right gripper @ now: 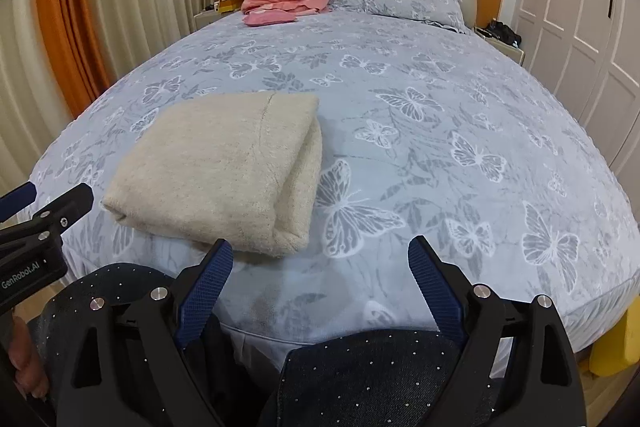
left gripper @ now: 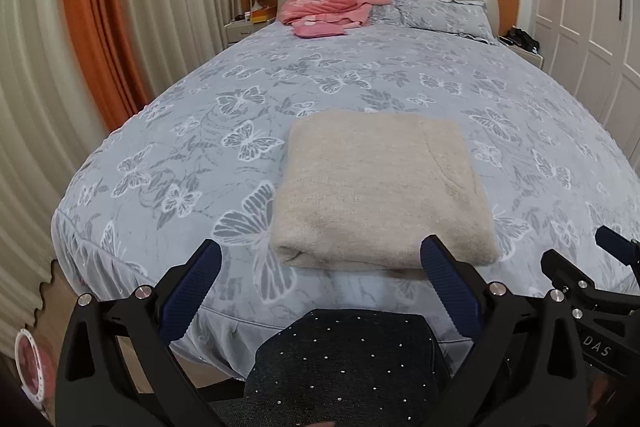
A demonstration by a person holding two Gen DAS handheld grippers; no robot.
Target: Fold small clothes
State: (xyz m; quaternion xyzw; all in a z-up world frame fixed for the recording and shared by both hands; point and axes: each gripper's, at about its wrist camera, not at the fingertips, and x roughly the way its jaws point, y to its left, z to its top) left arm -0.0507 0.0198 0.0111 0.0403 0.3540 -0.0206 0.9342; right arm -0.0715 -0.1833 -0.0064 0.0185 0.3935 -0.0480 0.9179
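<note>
beige fleece garment [left gripper: 384,187] lies folded in a rectangle on the butterfly-print bed [left gripper: 400,79], near the foot edge. left gripper [left gripper: 322,259] fingers wide, empty, garment at its 12 o'clock, right pad just at the near fold. right gripper [right gripper: 320,259] fingers wide, empty, garment at its 10 o'clock. pink clothes [left gripper: 328,3] piled by the headboard, well apart.

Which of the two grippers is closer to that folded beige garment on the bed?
Left. The left gripper sits right at the near edge of the beige garment; the right gripper is off to the garment's right, over bare bedspread.
</note>
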